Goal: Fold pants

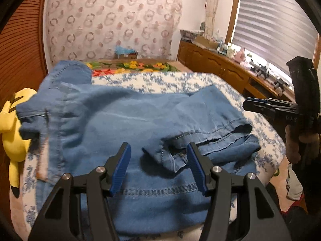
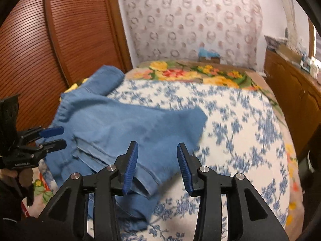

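Blue denim pants [image 1: 112, 120] lie partly folded on the bed, waistband to the left and leg hems [image 1: 220, 138] layered at the right. My left gripper [image 1: 159, 150] is open just above the pants' near edge, holding nothing. My right gripper [image 2: 157, 150] is open and empty over the pants' right edge [image 2: 140, 132]. The right gripper also shows in the left wrist view [image 1: 252, 104] at the right, apart from the cloth. The left gripper shows in the right wrist view [image 2: 58, 137] at the left, jaws parted beside the pants.
The bed has a blue-and-white floral cover [image 2: 240, 132] and a flowered blanket [image 2: 200, 72] at the far end. A yellow plush toy [image 1: 14, 124] sits at the left by the wooden headboard [image 2: 50, 40]. A wooden cabinet [image 1: 216, 64] with clutter runs along the right.
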`<move>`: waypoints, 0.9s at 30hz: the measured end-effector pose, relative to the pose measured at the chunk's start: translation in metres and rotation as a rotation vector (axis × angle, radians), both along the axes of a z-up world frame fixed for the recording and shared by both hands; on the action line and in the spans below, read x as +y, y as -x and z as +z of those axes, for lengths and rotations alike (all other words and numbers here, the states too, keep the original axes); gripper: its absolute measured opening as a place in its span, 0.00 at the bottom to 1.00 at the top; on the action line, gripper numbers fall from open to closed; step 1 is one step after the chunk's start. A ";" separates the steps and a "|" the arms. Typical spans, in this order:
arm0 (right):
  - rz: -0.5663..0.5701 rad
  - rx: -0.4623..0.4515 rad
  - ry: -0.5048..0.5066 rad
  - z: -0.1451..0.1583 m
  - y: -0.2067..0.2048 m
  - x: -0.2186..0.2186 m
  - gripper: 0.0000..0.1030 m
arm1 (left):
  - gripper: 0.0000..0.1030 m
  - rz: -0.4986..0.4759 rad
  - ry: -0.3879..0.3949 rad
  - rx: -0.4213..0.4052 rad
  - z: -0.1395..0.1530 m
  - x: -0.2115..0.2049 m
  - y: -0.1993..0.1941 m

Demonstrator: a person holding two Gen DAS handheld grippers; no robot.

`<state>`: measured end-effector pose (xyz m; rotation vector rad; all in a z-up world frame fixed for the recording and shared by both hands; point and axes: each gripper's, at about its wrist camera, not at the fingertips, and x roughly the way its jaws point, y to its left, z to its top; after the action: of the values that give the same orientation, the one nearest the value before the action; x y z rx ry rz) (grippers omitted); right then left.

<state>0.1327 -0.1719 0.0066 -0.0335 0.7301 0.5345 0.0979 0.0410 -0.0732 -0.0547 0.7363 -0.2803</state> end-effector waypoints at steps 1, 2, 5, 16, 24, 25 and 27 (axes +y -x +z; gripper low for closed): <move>-0.005 0.012 0.002 -0.006 -0.001 0.000 0.40 | 0.55 -0.002 -0.006 0.010 -0.004 -0.003 -0.004; -0.007 0.025 0.004 -0.010 -0.002 0.000 0.40 | 0.55 -0.005 -0.009 0.017 -0.008 -0.006 -0.006; -0.008 0.060 -0.015 -0.022 -0.004 -0.001 0.40 | 0.54 -0.007 -0.015 0.036 -0.016 -0.011 -0.015; 0.013 0.164 -0.134 -0.040 -0.014 -0.005 0.28 | 0.15 -0.021 -0.016 0.006 -0.019 -0.018 -0.024; 0.049 0.047 -0.161 0.001 -0.012 -0.003 0.06 | 0.04 -0.050 -0.009 -0.092 0.014 -0.022 0.002; 0.053 0.021 -0.160 0.011 -0.011 -0.001 0.06 | 0.04 -0.052 0.000 -0.110 0.022 -0.021 0.008; 0.071 -0.028 -0.164 0.033 -0.011 0.003 0.06 | 0.04 -0.061 0.014 -0.138 0.036 -0.019 0.018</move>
<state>0.1439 -0.1685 0.0398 0.0858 0.6577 0.6594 0.0797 0.0217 -0.0371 -0.0258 0.5994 -0.3446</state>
